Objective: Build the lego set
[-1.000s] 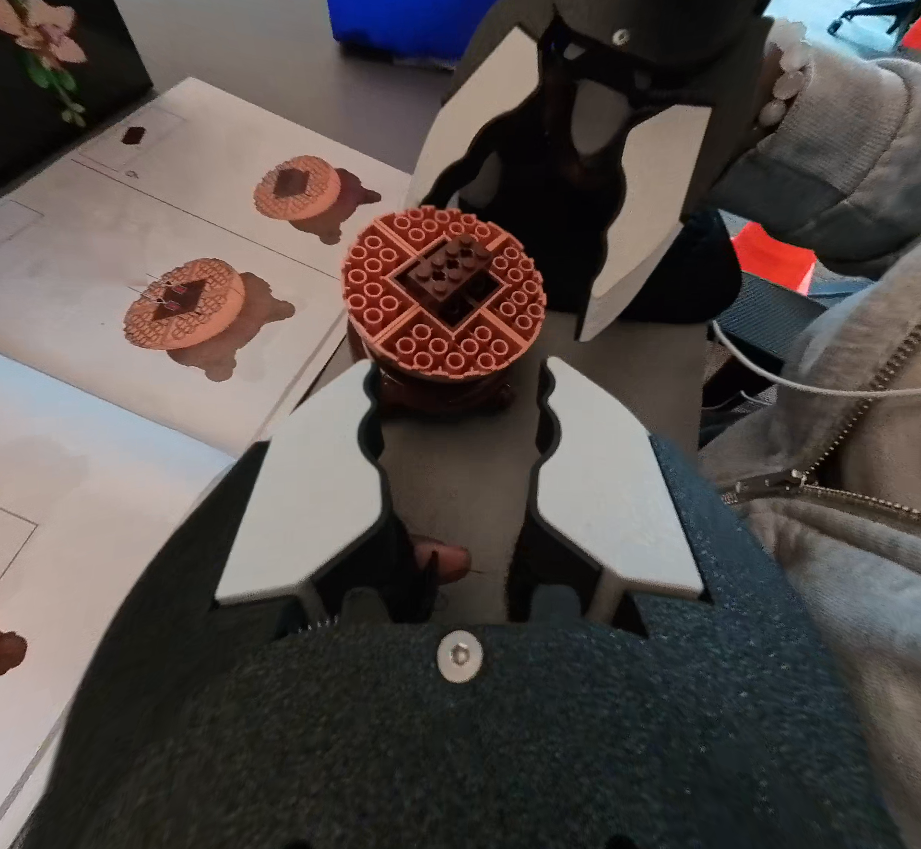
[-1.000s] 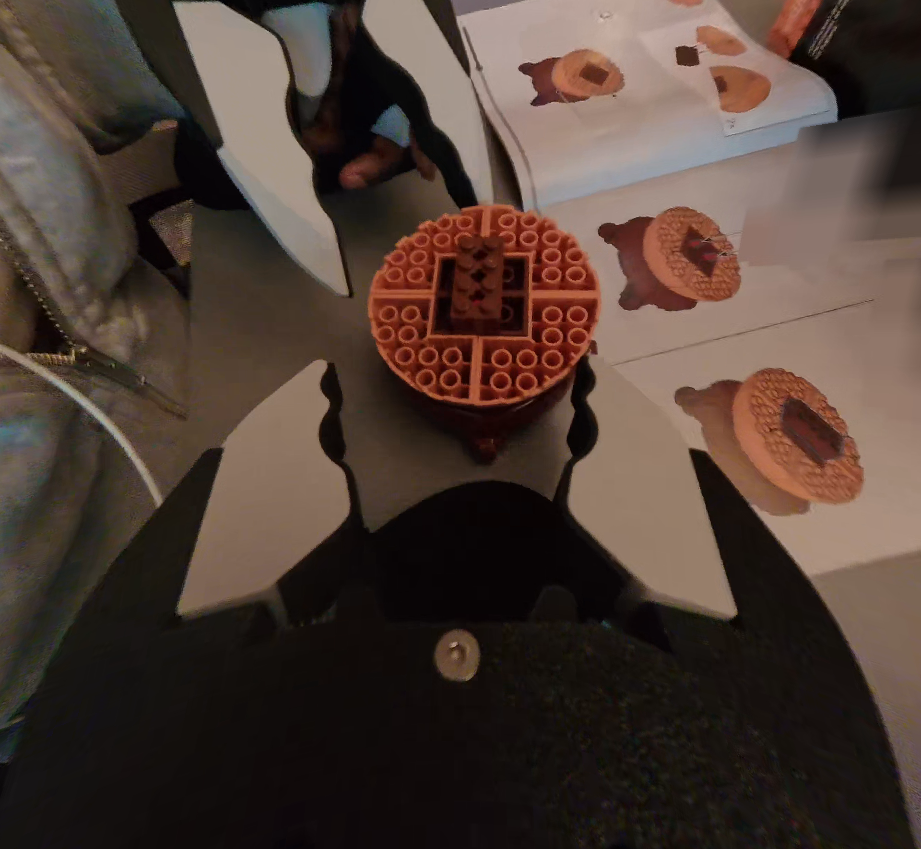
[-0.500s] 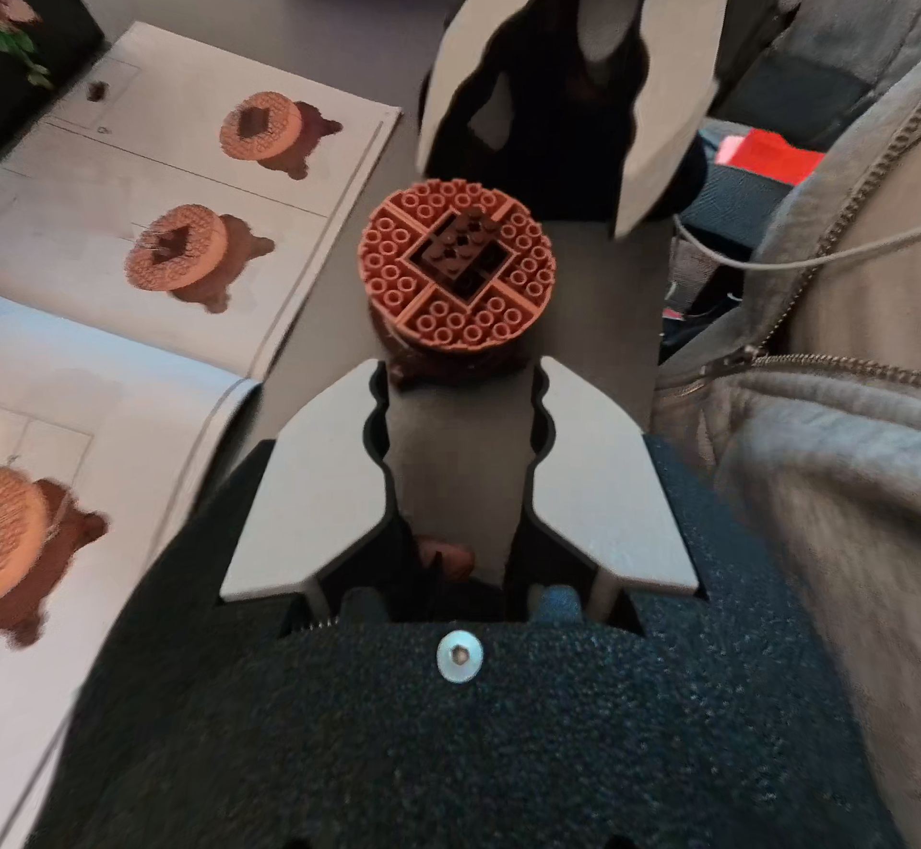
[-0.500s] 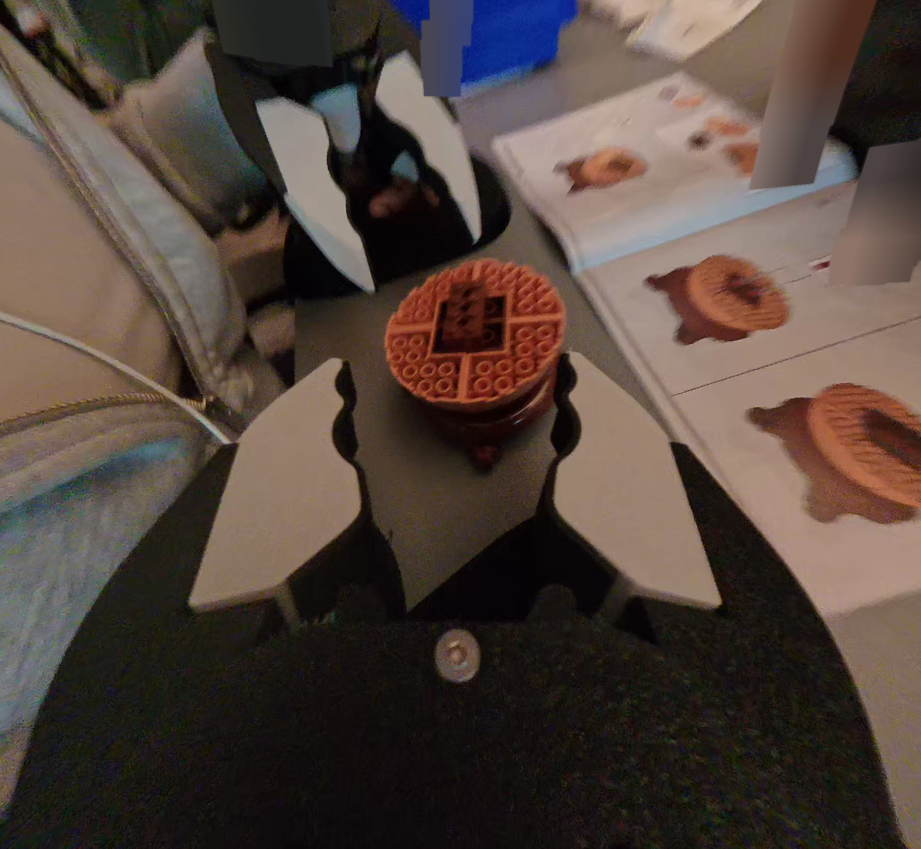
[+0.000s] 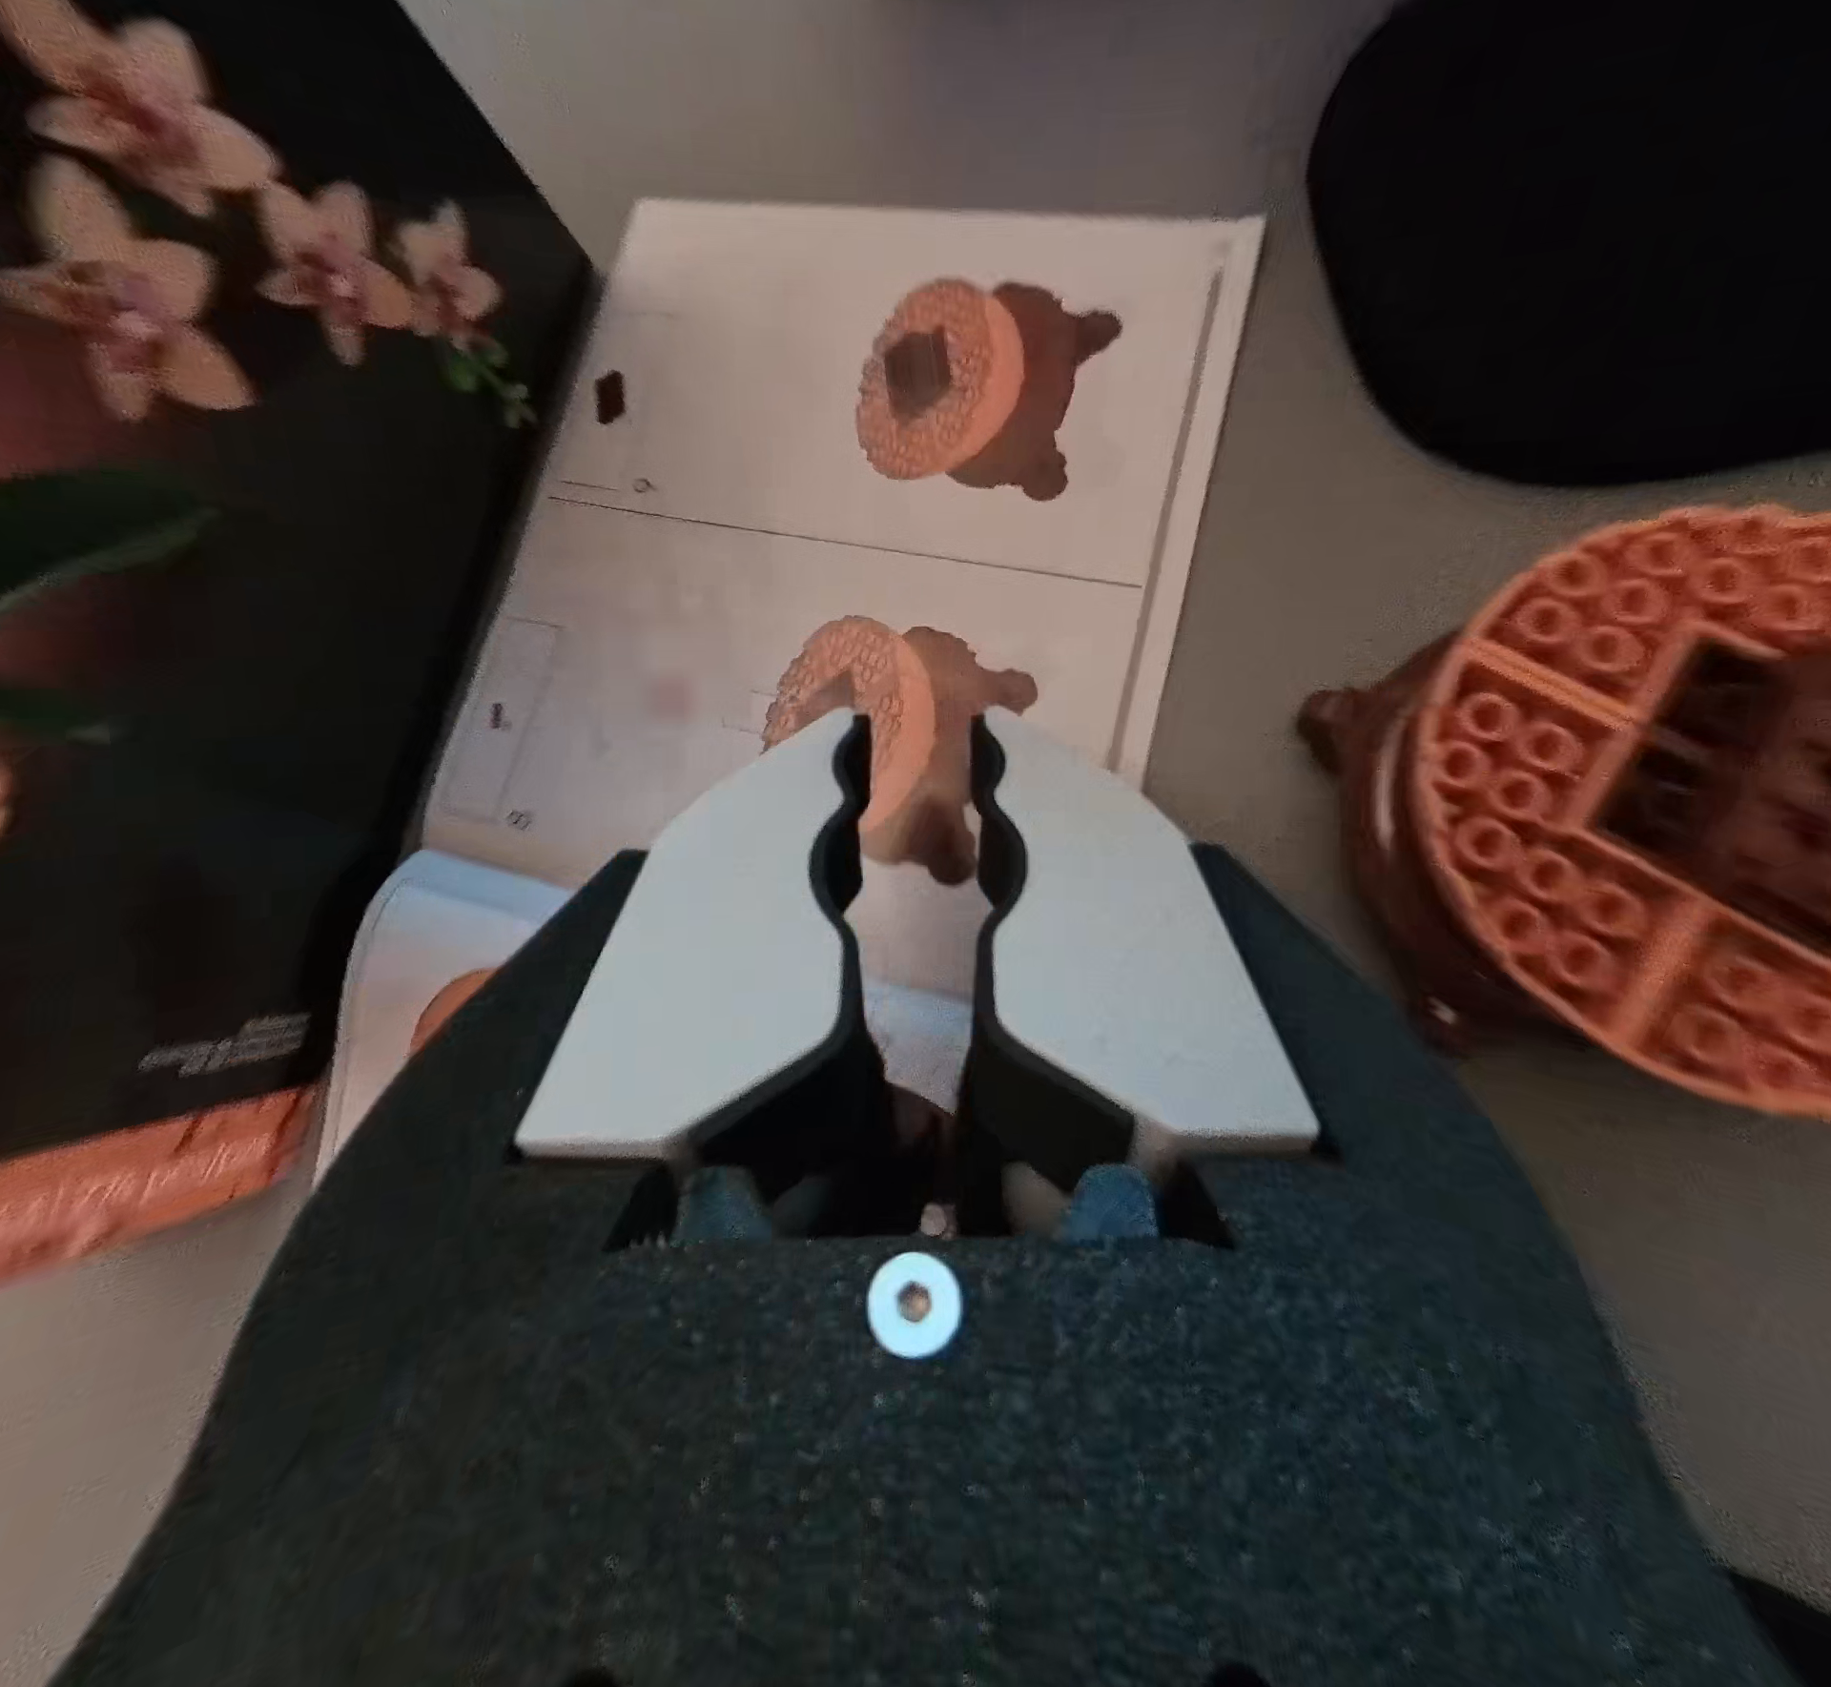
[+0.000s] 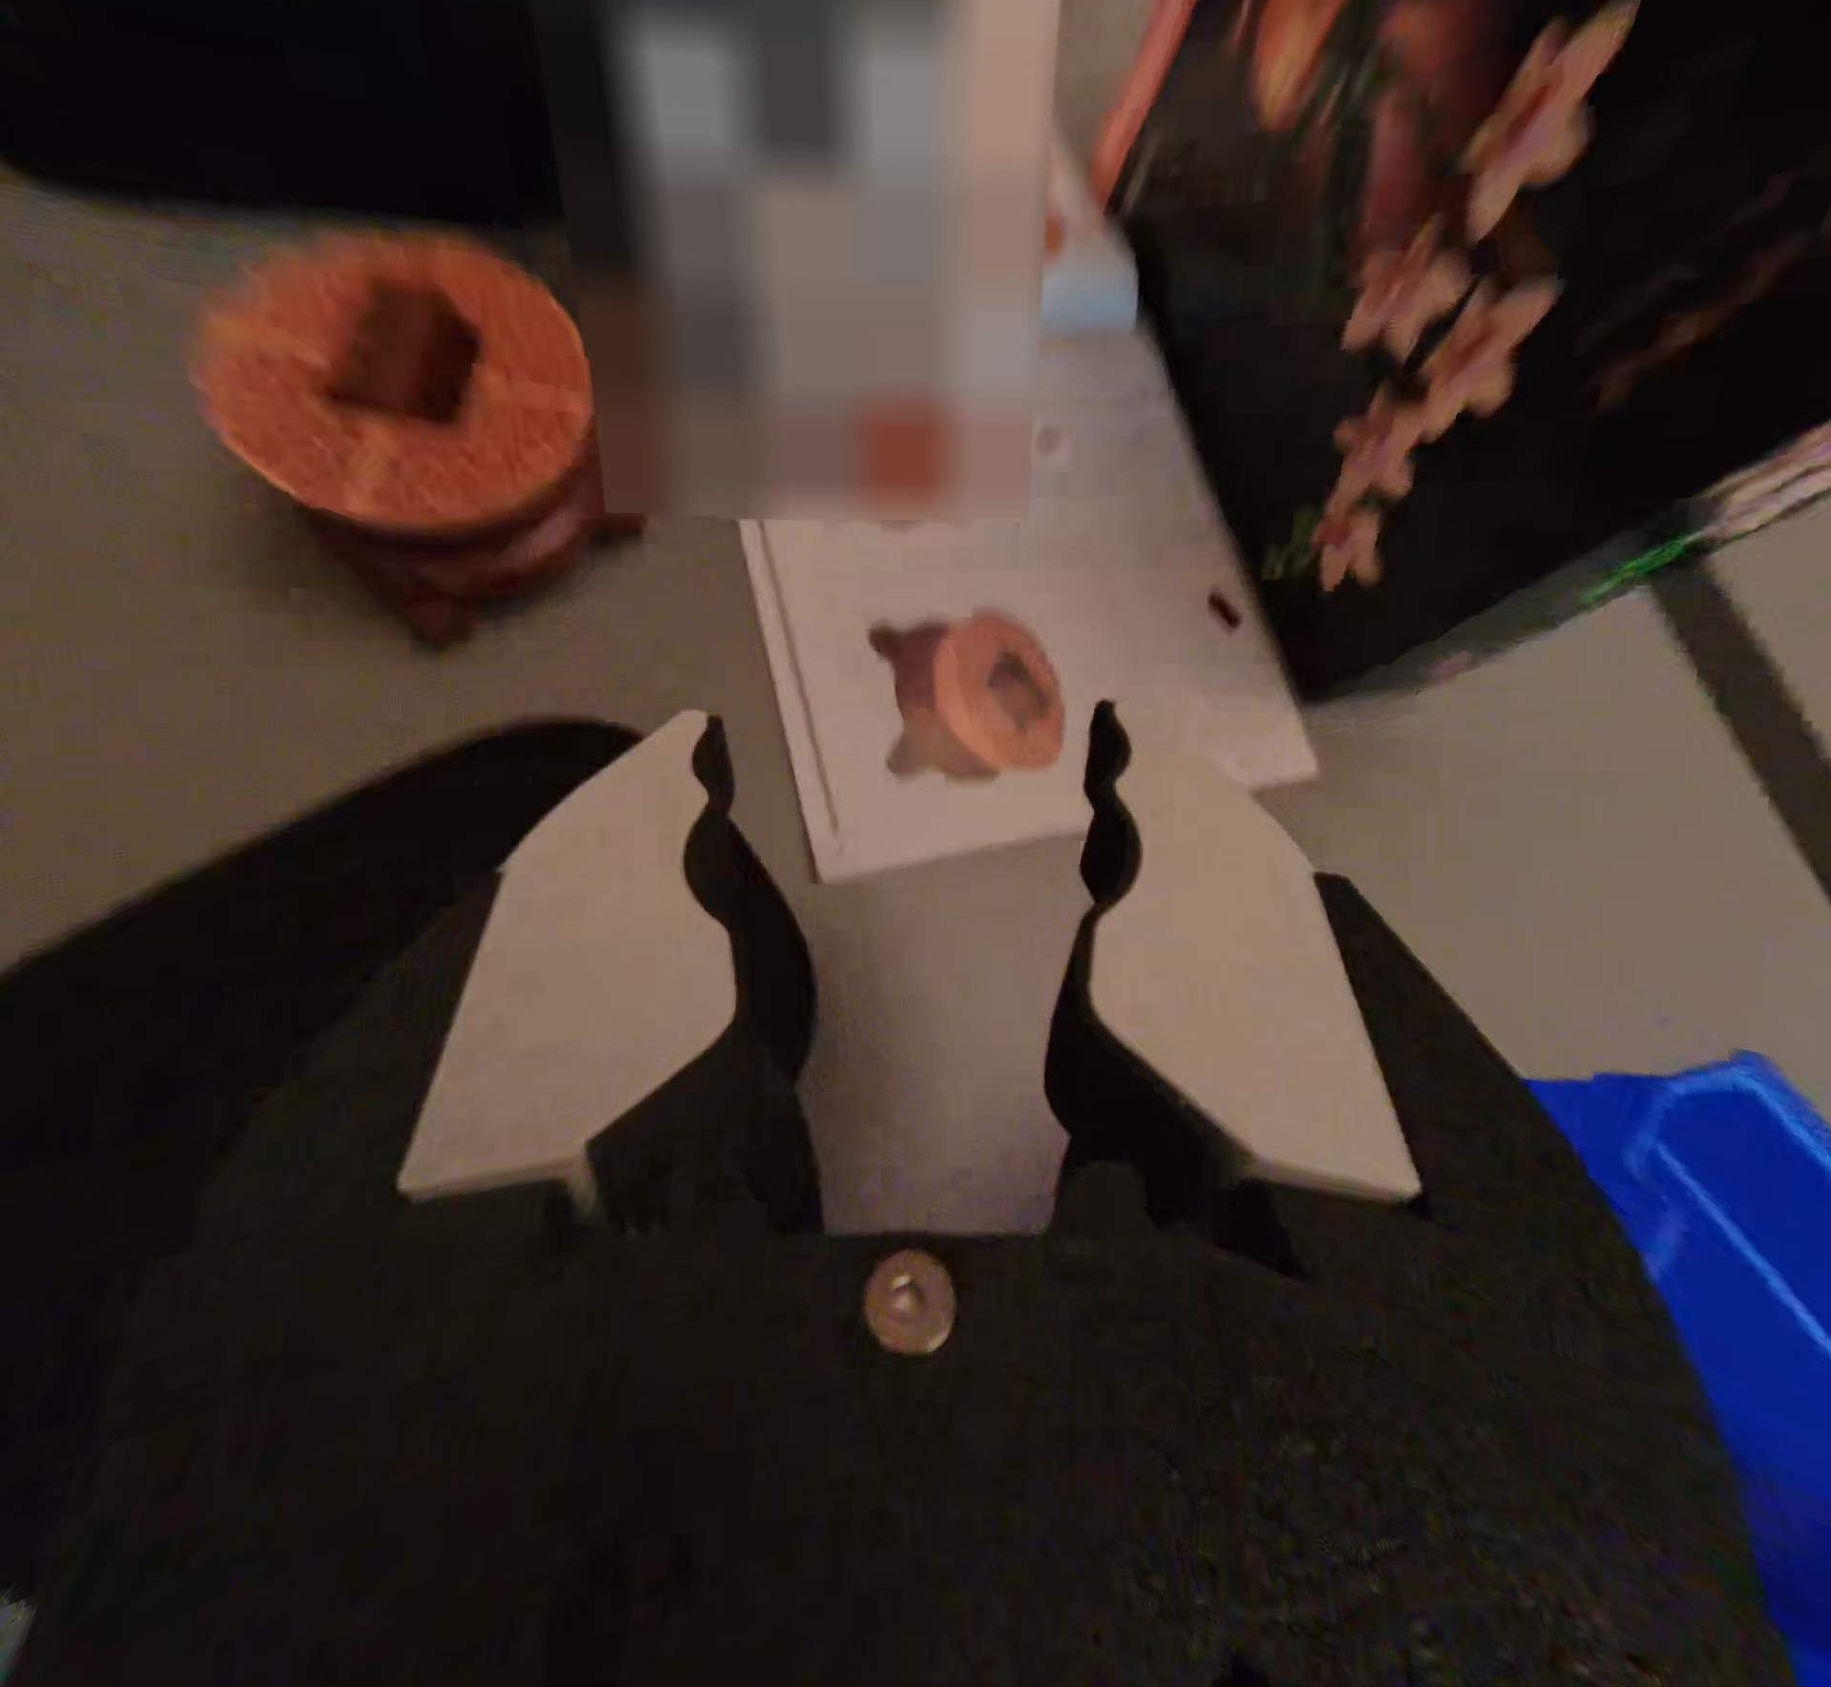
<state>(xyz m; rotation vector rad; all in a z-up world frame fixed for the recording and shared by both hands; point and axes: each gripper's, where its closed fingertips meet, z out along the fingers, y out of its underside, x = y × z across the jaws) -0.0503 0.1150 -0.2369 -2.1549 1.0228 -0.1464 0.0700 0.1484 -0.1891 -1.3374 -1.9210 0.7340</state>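
This looks like a hobby or work desk indoors: a plain grey tabletop (image 5: 753,54) carries an open building-instruction booklet (image 5: 892,470) with pictured steps, and beside it stands a black box (image 5: 198,550) printed with pink flowers. A round orange brick model (image 5: 1625,857) sits on the table, and a blue plastic bin (image 6: 1724,1243) stands at the edge. Whether it is a home or an office cannot be told.

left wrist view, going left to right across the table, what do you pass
black box with pink flowers → open instruction booklet → round orange brick model, with a dark rounded object behind it. The left gripper hangs over the booklet, jaws narrowly apart, holding nothing.
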